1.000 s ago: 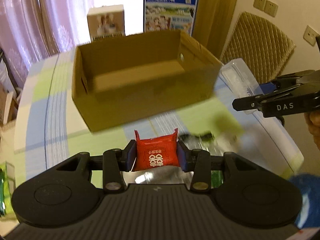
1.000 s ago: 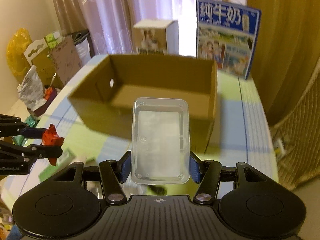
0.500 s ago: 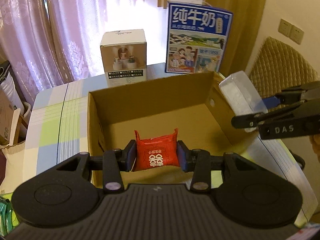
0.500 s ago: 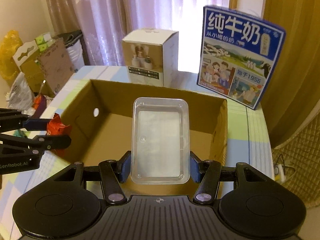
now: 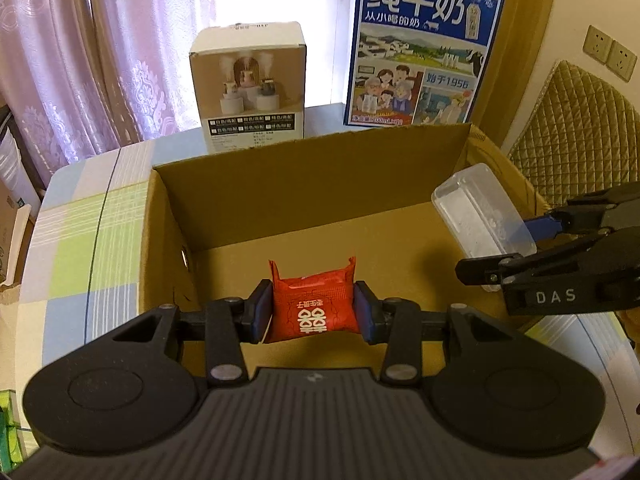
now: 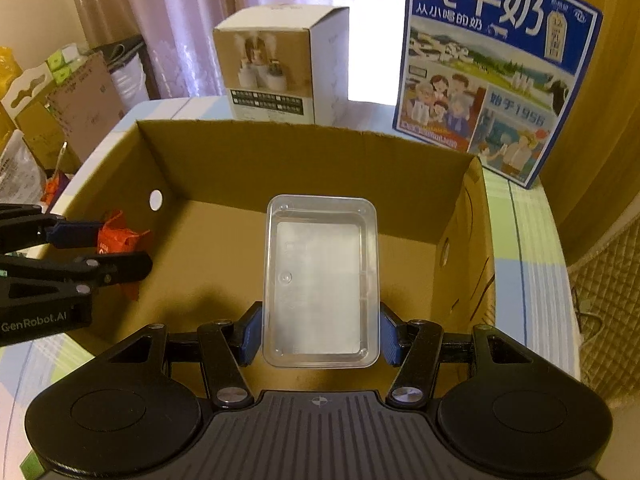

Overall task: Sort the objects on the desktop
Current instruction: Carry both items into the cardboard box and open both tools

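The cardboard box (image 5: 224, 200) at frame centre is matt brown corrugated card. The red packet (image 5: 314, 304) looks like glossy crinkled foil. The clear plastic tray (image 6: 320, 280) is smooth and shiny. The checked tablecloth (image 5: 92, 248), left, looks like matt cloth.

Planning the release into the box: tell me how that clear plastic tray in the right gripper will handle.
The clear plastic tray looks thin-walled and empty, so probably light and somewhat flexible under the right gripper pads. Its smooth glossy sides suggest it could slip. Flat-bottomed, it should land steadily on the cardboard box floor rather than roll.
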Available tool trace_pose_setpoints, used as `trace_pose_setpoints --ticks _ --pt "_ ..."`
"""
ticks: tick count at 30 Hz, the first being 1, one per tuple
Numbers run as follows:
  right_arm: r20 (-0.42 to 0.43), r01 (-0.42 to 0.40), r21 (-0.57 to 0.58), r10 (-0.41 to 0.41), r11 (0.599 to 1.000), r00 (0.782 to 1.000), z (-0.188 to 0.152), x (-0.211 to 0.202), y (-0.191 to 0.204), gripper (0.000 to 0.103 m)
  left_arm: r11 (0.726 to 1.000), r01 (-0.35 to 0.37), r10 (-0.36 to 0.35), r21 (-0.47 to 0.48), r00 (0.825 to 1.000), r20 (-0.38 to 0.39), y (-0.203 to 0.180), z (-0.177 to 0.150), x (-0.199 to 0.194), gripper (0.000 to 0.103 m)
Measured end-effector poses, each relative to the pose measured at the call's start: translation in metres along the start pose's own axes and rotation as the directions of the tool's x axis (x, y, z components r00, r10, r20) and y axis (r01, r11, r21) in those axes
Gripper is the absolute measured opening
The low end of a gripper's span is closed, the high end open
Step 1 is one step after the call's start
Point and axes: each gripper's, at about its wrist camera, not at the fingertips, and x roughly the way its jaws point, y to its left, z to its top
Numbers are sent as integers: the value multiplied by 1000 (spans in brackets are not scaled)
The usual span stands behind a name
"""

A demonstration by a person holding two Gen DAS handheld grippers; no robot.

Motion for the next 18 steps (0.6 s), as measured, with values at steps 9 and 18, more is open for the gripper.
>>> trace_pose_setpoints --ticks 9,18 --pt "-13 -4 20 4 1000 1000 -5 10 -4 54 999 -17 17 -40 1000 5 7 0 10 51" --pt "58 -39 50 36 998 998 -4 -7 -5 69 998 -34 36 -46 999 31 14 -11 -11 51"
